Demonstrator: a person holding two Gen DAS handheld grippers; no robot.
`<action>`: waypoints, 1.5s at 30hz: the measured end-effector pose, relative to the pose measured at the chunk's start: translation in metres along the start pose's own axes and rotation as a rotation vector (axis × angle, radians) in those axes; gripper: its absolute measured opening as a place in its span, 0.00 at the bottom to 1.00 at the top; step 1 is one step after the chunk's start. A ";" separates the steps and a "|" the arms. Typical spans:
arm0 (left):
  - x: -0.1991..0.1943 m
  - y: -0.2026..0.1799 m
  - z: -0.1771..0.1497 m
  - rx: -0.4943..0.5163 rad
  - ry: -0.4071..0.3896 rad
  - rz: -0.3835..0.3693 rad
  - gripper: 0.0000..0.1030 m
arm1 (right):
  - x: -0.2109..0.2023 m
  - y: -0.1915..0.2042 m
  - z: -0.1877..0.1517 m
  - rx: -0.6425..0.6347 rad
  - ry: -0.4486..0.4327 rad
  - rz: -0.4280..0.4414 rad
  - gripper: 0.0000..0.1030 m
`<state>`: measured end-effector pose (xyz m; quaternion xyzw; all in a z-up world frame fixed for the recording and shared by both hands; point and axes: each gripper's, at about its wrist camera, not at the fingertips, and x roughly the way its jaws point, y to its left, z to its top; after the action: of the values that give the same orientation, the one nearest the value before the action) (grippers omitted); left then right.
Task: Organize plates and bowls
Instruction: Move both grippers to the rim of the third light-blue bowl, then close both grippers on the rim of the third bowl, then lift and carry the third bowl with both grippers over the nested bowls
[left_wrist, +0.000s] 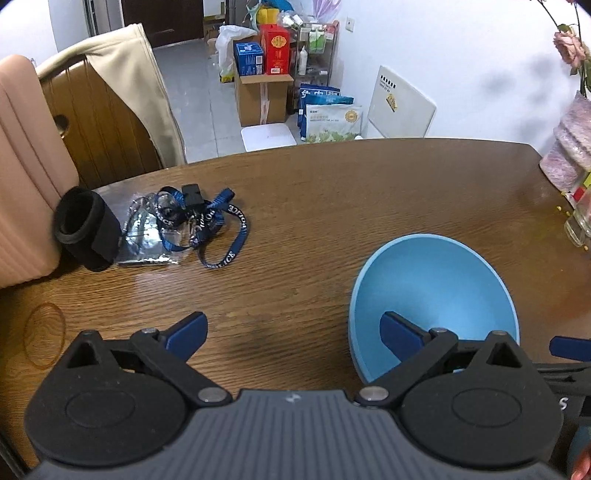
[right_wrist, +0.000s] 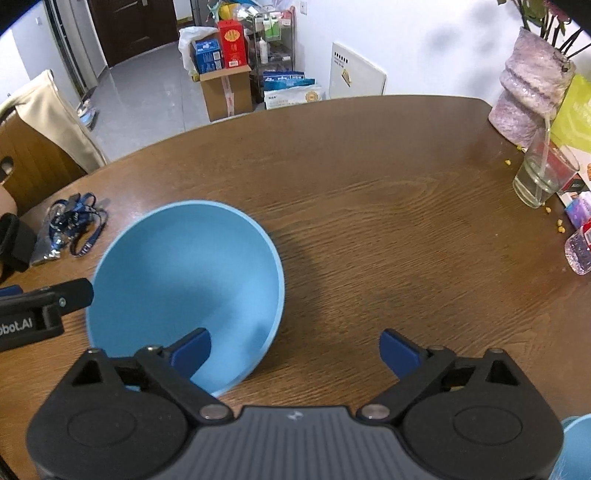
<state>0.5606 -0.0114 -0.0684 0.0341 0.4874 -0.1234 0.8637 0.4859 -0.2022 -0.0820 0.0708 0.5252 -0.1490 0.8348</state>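
One blue bowl (left_wrist: 432, 295) sits on the wooden table (left_wrist: 314, 206), lower right of the left wrist view, lower left of the right wrist view, and both grippers hover over it from either side. Left gripper (left_wrist: 293, 334) tips steeply down, jaws spread wide, nothing pinched; its right pad shows in front of the bowl's hollow, its left over bare wood. Right gripper (right_wrist: 295, 352), also angled down, jaws wide apart and gripping nothing; its left pad overlaps the bowl's near rim. One more pale blue rim (right_wrist: 576, 443) peeks in at the bottom right corner of the right view only; what it is I can't tell. That view alone also gives one drinking glass (right_wrist: 545, 177), one plastic bottle (right_wrist: 580, 251) and yellow crumbs (right_wrist: 559, 225) at right. The left view shows more clearly one blue lanyard (left_wrist: 218, 225), one black rolled sleeve (left_wrist: 86, 229) and one crinkled clear bag (left_wrist: 147, 236) at centre left. One purple vase (right_wrist: 528, 96) stands upper right in both
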 end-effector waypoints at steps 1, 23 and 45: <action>0.003 -0.001 0.000 0.000 0.001 -0.002 0.97 | 0.003 0.001 0.000 0.002 0.002 0.000 0.94; 0.050 -0.023 0.000 -0.014 0.098 -0.117 0.13 | 0.041 -0.005 0.003 0.061 0.036 0.109 0.17; 0.029 -0.031 0.000 -0.005 0.070 -0.127 0.12 | 0.023 -0.008 -0.004 0.074 -0.002 0.132 0.11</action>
<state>0.5677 -0.0468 -0.0911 0.0054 0.5186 -0.1754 0.8368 0.4895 -0.2128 -0.1038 0.1360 0.5127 -0.1133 0.8401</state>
